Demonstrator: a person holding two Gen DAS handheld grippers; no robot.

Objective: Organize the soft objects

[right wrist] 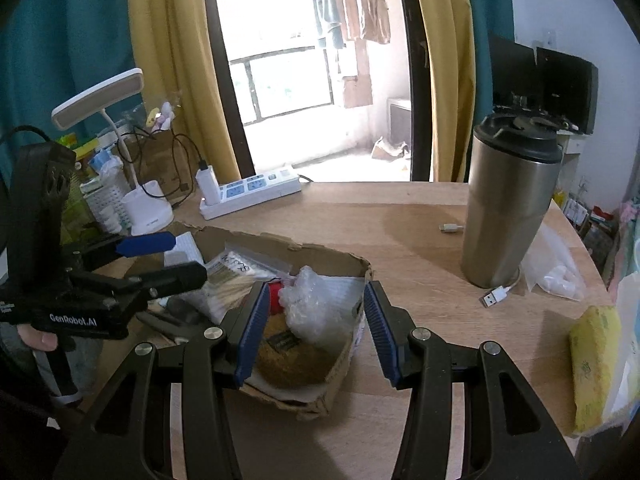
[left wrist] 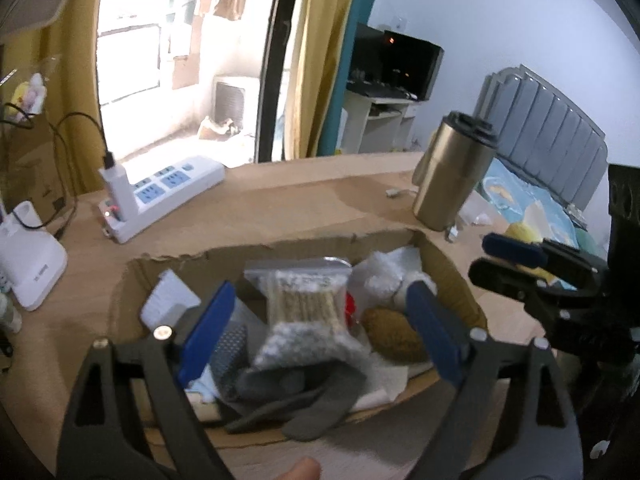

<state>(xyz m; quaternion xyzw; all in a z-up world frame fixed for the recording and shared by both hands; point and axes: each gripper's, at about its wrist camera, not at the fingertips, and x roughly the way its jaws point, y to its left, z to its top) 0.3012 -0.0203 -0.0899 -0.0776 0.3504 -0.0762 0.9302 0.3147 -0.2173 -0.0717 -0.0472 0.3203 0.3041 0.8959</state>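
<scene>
Cardboard box (left wrist: 448, 258) contents overlapped, blurred; left claw (left wrist: 320, 332), right claw (right wrist: 314, 328) both spread.

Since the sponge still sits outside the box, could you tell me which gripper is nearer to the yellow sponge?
Right. The right gripper hovers open over the cardboard box's right end, the yellow sponge lying off to its right. The left gripper is over the box's far side.

Box (right wrist: 320, 258) at frame centre packed full: bag (left wrist: 306, 296), gloves (left wrist: 304, 396), wrap (right wrist: 306, 304), brown pad (right wrist: 288, 354) leave little gap inside. Bare tabletop (right wrist: 400, 216) upper centre between strip (right wrist: 250, 192) and tumbler (right wrist: 508, 208), passable. Cable plug (right wrist: 494, 296) just beside tumbler base. Sponge (right wrist: 594, 364) at right edge. Lamp (right wrist: 144, 208) and clutter block upper left
</scene>
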